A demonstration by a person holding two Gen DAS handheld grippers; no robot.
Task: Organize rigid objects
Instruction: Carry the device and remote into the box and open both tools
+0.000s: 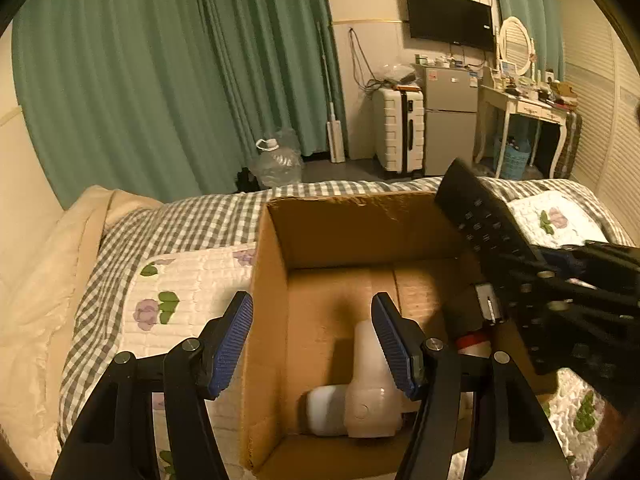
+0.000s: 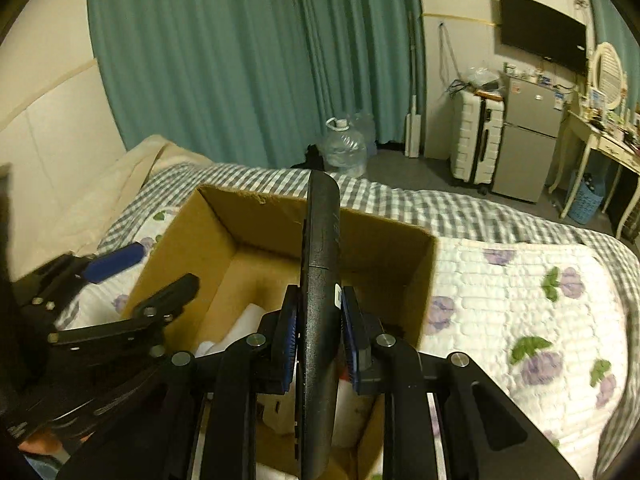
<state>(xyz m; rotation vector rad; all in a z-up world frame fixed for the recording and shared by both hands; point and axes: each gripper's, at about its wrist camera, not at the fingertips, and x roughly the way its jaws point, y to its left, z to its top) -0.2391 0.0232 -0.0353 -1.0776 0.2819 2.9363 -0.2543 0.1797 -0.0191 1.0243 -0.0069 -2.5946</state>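
blue-padded fingers (image 1: 234,344) of the left gripper (image 1: 312,340) are seen closest in the left wrist view, spread wide with nothing held between them. one finger sits over the quilt outside the left wall of the cardboard box (image 1: 272,320), the other over the box's inside. below that gap, on the box floor, a pale bottle-like object (image 1: 370,384) is seen lying, with a white rounded object (image 1: 326,410) touching its left side. a red-and-white item (image 1: 474,340) is partly visible near the right wall of the box; what it is cannot be told.

in the right wrist view, the right gripper (image 2: 319,332) is closed on a long black remote control (image 2: 322,280), which is clamped edge-on between the two blue pads and points forward over the open box (image 2: 424,280). in the left wrist view the same remote (image 1: 480,216) is shown tilted above the box's right side, with its buttons facing the camera, and is held clear of the box floor. the right gripper's body (image 1: 568,304) is seen coming in from the right edge there.

the box is set on a bed covered with a white quilt printed with purple flowers (image 2: 520,320) and a grey checked blanket (image 1: 192,220) beyond it. teal curtains (image 1: 160,72), a clear water jug (image 1: 278,162) on the floor, a white suitcase (image 1: 398,128), a small grey fridge (image 1: 450,120), a wall-mounted television (image 1: 448,18) and a white dressing table (image 1: 524,112) are seen behind.
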